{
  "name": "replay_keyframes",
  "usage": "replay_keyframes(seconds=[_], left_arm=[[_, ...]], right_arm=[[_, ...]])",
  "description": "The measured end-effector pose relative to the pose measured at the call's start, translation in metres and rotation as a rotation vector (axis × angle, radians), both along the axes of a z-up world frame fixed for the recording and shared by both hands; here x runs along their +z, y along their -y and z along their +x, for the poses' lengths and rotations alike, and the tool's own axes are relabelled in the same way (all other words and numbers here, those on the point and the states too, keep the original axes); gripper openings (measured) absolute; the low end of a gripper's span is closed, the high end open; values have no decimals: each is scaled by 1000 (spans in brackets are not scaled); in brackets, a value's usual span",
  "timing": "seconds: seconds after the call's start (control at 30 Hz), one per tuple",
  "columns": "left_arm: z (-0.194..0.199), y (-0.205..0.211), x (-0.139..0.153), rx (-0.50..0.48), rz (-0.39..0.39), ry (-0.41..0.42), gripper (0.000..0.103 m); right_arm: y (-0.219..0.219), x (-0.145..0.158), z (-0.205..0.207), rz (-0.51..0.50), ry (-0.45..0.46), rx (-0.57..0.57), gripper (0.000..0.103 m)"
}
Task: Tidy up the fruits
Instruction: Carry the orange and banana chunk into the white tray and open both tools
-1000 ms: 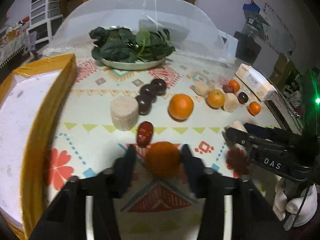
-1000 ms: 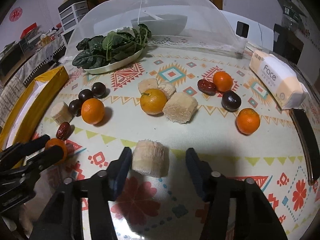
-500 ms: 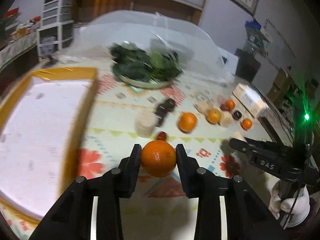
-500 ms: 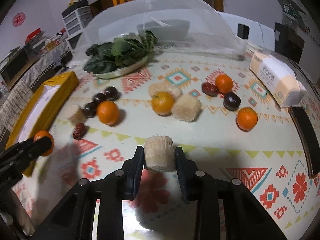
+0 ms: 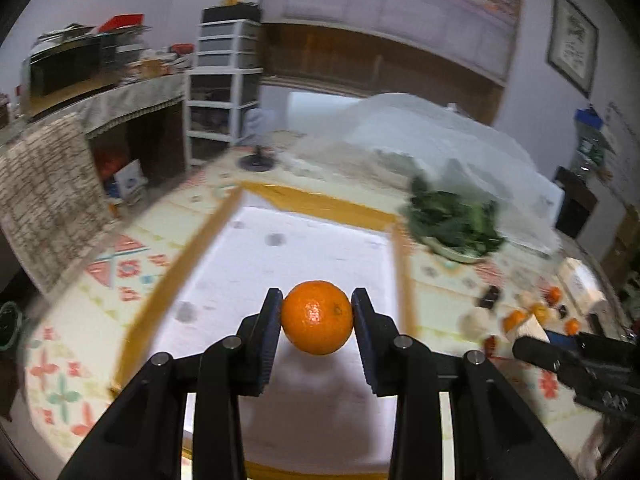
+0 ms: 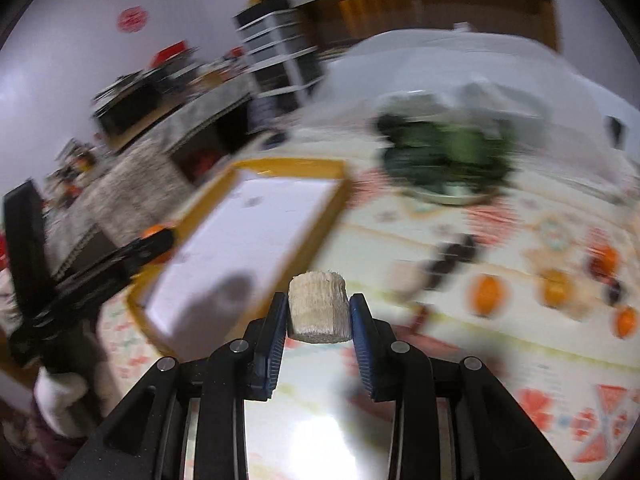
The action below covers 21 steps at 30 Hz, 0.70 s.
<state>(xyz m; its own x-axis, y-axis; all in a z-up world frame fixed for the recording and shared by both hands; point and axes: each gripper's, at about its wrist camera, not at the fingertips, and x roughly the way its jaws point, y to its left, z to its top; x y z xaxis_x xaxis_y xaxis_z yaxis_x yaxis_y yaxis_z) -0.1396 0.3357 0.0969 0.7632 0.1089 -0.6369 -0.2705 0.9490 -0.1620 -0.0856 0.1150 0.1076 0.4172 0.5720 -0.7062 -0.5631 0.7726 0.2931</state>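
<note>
Two grips: left hand-held gripper (image 5: 317, 322) clamps a round orange tangerine (image 5: 317, 323); right hand-held gripper (image 6: 319, 314) clamps a pale fibrous cylinder chunk (image 6: 319, 307).
Surface: patterned counter (image 6: 440, 364), yellow-rimmed white tray (image 5: 304, 256).
Unclear: blurred scattered fruit.

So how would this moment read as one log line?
left gripper: shut on orange, over tray | right gripper: shut on pale chunk

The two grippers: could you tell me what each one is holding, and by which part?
The left gripper pinches an orange across its sides. The right gripper clamps a pale fibrous cylinder chunk by its curved sides.
</note>
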Motion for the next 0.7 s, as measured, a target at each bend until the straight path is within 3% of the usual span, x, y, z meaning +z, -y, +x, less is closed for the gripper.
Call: replay_keyframes(seconds=[0.1, 0.33, 0.47, 0.53, 0.63, 0.7], left_arm=[[1, -25, -14, 36, -12, -37, 34], [-3, -57, -33, 75, -70, -79, 34], [-9, -65, -30, 90, -109, -54, 37], [-12, -65, -27, 95, -112, -43, 45], [-18, -62, -17, 108, -122, -14, 54], [-22, -61, -11, 110, -137, 5, 59]], right_arm=[[-51, -12, -3, -19, -17, 79, 34], [-117, -50, -7, -98, -39, 159, 34], [-128, -62, -8, -142, -13, 146, 34], [-128, -61, -8, -142, 0, 139, 35], [-122, -54, -11, -124, 26, 127, 47], [-117, -45, -14, -109, 53, 124, 49]])
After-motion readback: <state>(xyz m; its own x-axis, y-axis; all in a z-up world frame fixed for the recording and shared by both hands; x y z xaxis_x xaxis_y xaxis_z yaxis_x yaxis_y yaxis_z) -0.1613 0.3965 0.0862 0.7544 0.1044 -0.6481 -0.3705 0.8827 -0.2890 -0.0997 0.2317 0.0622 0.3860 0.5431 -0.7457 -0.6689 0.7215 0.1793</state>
